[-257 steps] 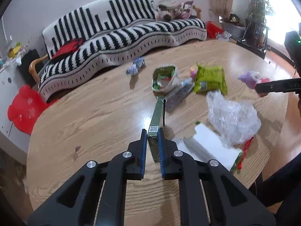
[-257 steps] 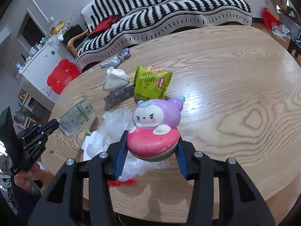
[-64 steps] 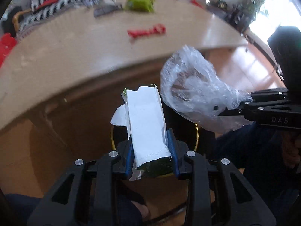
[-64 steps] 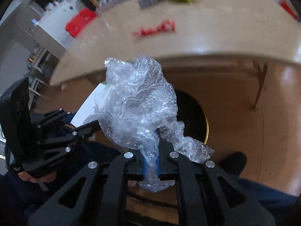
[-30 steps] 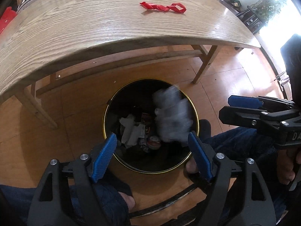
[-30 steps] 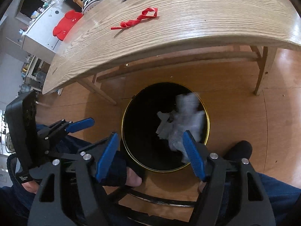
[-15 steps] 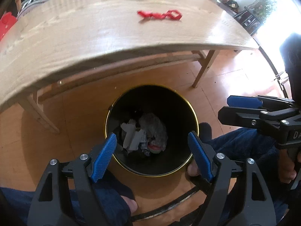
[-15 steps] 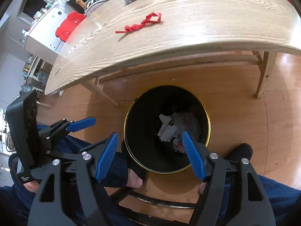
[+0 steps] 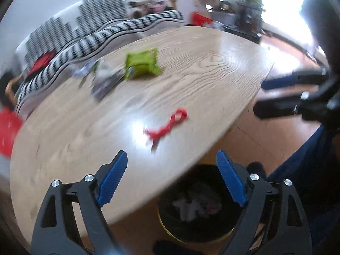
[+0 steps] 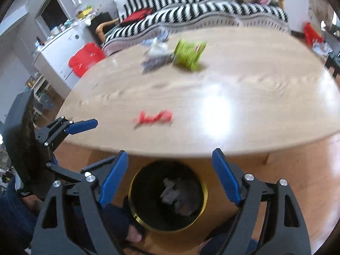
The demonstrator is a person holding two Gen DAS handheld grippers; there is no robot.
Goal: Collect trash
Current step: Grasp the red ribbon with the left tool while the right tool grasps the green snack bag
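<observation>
A black, gold-rimmed bin stands on the floor under the table's near edge, with white and clear trash inside. My left gripper and right gripper are both raised above it, jaws opening wide with nothing between them. A red ribbon scrap lies on the wooden table near its front edge. Farther back lie a green snack bag, a dark flat wrapper and a whitish packet. Both views are motion-blurred.
A black-and-white striped sofa runs behind the table. A red stool and a white cabinet stand to the left. The person's dark blue trouser legs and a foot flank the bin. Wooden floor lies beside it.
Both grippers have risen and tilted up from over the bin, so the tabletop now fills the views. Their jaws have spread a little wider. The dropped trash has settled in the bin.
</observation>
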